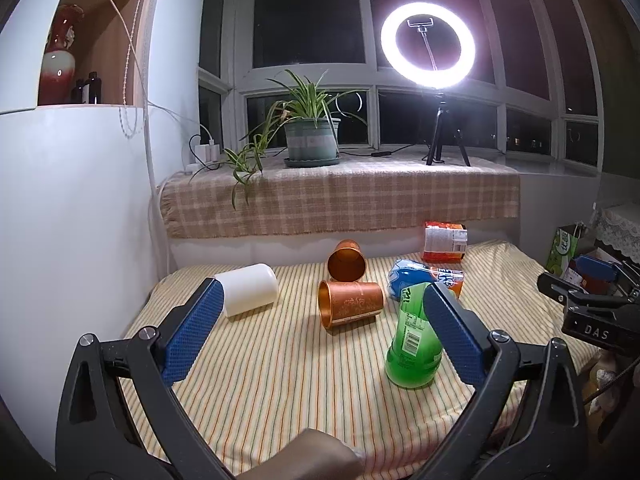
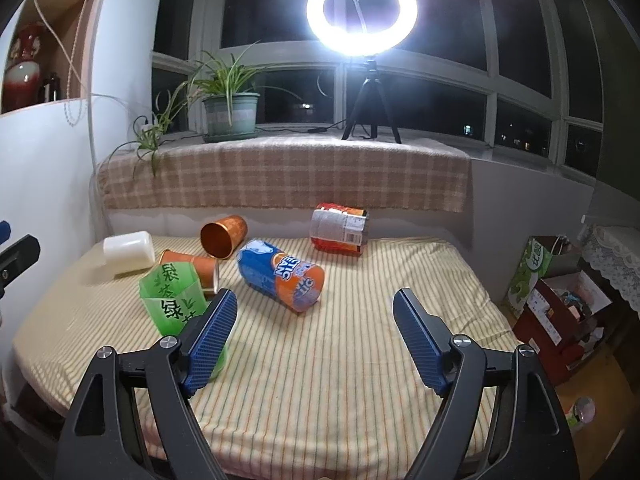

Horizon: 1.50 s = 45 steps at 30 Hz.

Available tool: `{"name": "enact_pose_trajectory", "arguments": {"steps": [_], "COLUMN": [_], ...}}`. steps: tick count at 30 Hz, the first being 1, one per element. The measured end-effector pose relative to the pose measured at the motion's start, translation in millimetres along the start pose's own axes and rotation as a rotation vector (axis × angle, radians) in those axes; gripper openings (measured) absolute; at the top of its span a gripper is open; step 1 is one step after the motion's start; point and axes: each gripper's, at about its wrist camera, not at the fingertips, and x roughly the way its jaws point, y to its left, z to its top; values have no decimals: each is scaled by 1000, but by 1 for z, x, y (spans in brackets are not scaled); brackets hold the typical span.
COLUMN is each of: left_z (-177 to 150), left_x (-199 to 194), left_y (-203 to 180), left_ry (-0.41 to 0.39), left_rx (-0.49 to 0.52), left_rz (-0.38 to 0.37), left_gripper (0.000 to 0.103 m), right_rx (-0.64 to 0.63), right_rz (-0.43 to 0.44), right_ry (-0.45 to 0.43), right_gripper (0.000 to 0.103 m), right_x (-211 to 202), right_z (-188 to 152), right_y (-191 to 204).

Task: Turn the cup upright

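So, left wrist view: left gripper (image 1: 320, 312) hovering over the striped mattress (image 1: 280, 380), jaws wide apart, nothing clamped, aimed at a copper cup (image 1: 350, 303) lying on its side. Right wrist view: right gripper (image 2: 316, 320) also spread wide and empty, held low above the bedding, green cup (image 2: 172, 300) tipped over just beside its left finger.

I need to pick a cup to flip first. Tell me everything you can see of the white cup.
The white cup is plain, matte, plastic-looking, with no print or handle showing. It lies on its side on the striped cloth at the far left, apart from the copper cups. Neither gripper touches it.
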Motion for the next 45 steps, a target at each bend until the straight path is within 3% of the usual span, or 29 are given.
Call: {"name": "enact_pose_trajectory", "arguments": {"steps": [2,21,45], "left_z": [1,4,5], "left_x": [0,8,11], "left_y": [0,5,10], "left_ry": [0,36,46], "left_rx": [-4,-17,-31], "left_rz": [6,60,65], "left_gripper": [102,103,103], "right_rx": [5,28,47], "right_rz": [-8,-41,-32], "right_ry": [-10,-25,9], "right_gripper": [87,88,88], "right_x": [-1,-3,7], "right_z": [0,1,-5], "right_y": [-2,-14,-18]}}
